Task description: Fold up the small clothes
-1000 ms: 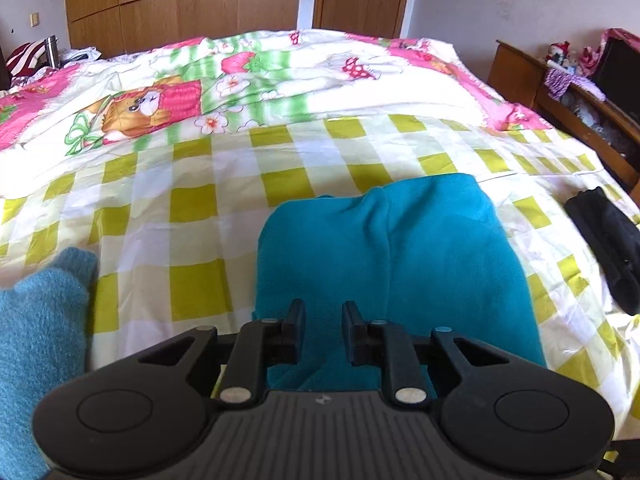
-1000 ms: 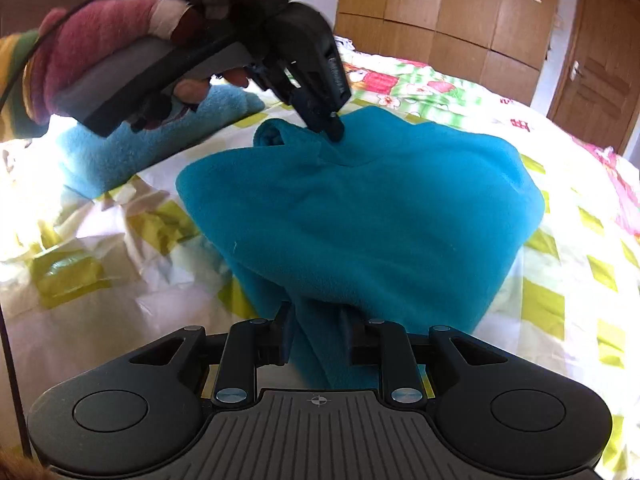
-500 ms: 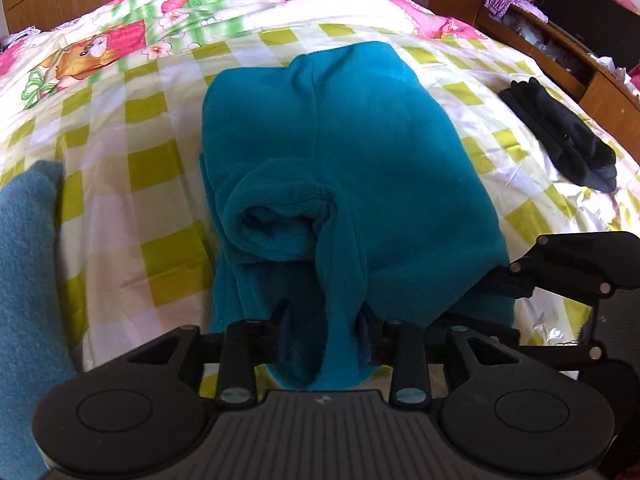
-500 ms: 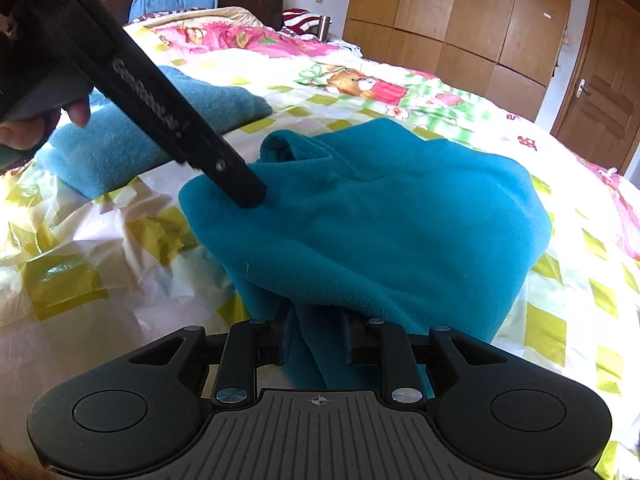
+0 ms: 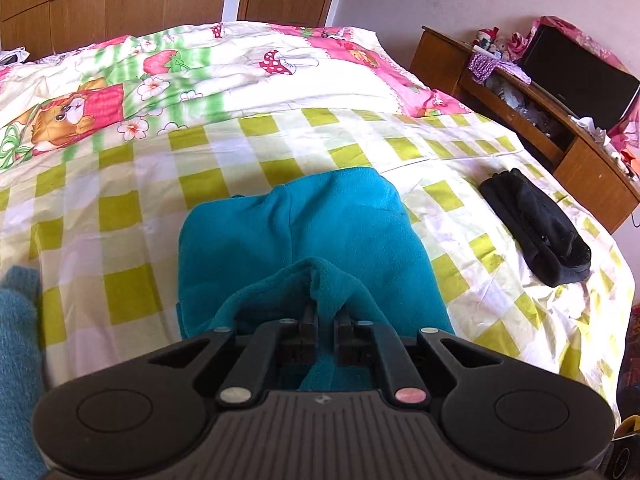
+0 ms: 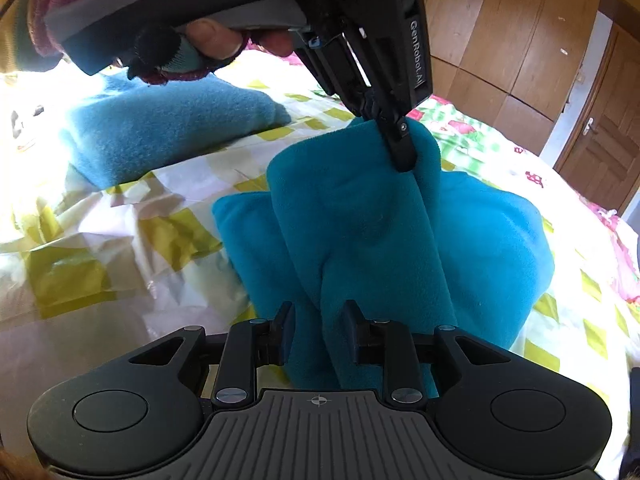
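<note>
Two hand-held grippers, one teal fleece garment (image 5: 352, 240), mid-fold on the bed (image 5: 132, 200).

The left hand-held gripper (image 5: 326, 320) is clamped on a raised fold of the fleece right at its tips, with the rest of the garment running away toward 12 o'clock, long axis straight ahead. The right hand-held gripper (image 6: 318, 330) has a thick bunch of the same fleece between its fingers and looks pinched on it too; in its view the left one hangs at 12 o'clock. I'd guess the lifted edge gets carried toward 12 o'clock over the flat part. No containers in sight, just a light blue knit (image 6: 168, 128) at 10 o'clock and a black garment (image 5: 536, 228) at 2 o'clock.
</note>
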The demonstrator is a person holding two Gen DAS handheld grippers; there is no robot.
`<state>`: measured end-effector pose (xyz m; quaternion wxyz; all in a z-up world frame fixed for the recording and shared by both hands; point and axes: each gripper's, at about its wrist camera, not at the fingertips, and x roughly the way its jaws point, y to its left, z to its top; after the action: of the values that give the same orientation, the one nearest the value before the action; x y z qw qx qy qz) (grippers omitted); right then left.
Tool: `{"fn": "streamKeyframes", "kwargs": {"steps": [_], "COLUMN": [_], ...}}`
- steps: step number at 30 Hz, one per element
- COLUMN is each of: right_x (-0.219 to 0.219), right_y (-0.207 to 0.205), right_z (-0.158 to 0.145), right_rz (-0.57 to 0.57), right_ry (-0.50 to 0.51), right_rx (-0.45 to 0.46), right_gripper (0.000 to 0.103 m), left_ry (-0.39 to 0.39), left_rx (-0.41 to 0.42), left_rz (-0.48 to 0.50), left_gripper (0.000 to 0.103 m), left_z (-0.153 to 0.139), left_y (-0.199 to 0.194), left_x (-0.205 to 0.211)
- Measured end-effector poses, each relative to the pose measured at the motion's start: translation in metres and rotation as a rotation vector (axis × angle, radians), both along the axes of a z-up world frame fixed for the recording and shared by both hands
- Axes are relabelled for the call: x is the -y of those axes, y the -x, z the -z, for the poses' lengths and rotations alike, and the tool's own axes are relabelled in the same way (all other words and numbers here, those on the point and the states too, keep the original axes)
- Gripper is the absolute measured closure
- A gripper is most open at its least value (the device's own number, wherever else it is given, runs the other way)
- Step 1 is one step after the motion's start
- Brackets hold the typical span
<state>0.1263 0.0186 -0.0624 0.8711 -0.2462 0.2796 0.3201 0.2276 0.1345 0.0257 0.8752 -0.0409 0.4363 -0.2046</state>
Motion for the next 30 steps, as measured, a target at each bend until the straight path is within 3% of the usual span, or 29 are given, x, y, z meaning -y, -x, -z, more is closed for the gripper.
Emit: {"fn": "streamKeyframes", "kwargs": {"steps": [5, 9, 12, 14, 15, 20, 23, 27, 30], "right_x": [-0.015, -0.023, -0.025, -0.024, -0.025, -0.017, -0.005, 0.006, 0.005], "right_y": [-0.007, -0.012, -0.005, -0.005, -0.008, -0.009, 0.009, -0.005, -0.014], "right_z": [0.007, 0.02, 0.021, 0.025, 0.027, -0.006, -0.032, -0.024, -0.01], "right_rz": [0.029, 0.012, -0.033, -0.038, -0.019, -0.004, -0.064, -0.102, -0.083], "right_ry": [0.075, 0.157, 0.186, 0.216, 0.23, 0.113, 0.039, -0.013, -0.025], "right_rx": [0.104, 0.096, 0.089, 0.111, 0.103, -0.044, -0.063, -0.182, -0.252], "right_gripper": [0.077, 0.077, 0.068, 0.071, 0.086, 0.095, 0.097, 0.096, 0.095], "left_ry": [0.022, 0.036, 0.045, 0.033, 0.028, 0.06, 0.04, 0.044, 0.045], "left_rx": [-0.023, -0.03, -0.035, -0.033, -0.03, -0.032, -0.045, -0.06, -0.015], "left_rz": [-0.017, -0.024, -0.022, -0.017, -0.019, -0.04, -0.033, -0.051, -0.097], "left_gripper": [0.08, 0.08, 0.08, 0.08, 0.08, 0.08, 0.078, 0.072, 0.068], "left_z": [0.004, 0.008, 0.008, 0.009, 0.009, 0.011, 0.02, 0.03, 0.024], "left_y": [0.003, 0.004, 0.005, 0.007, 0.008, 0.008, 0.012, 0.023, 0.034], "left_x": [-0.01, -0.015, -0.017, -0.016, -0.017, -0.032, -0.034, -0.048, -0.062]}}
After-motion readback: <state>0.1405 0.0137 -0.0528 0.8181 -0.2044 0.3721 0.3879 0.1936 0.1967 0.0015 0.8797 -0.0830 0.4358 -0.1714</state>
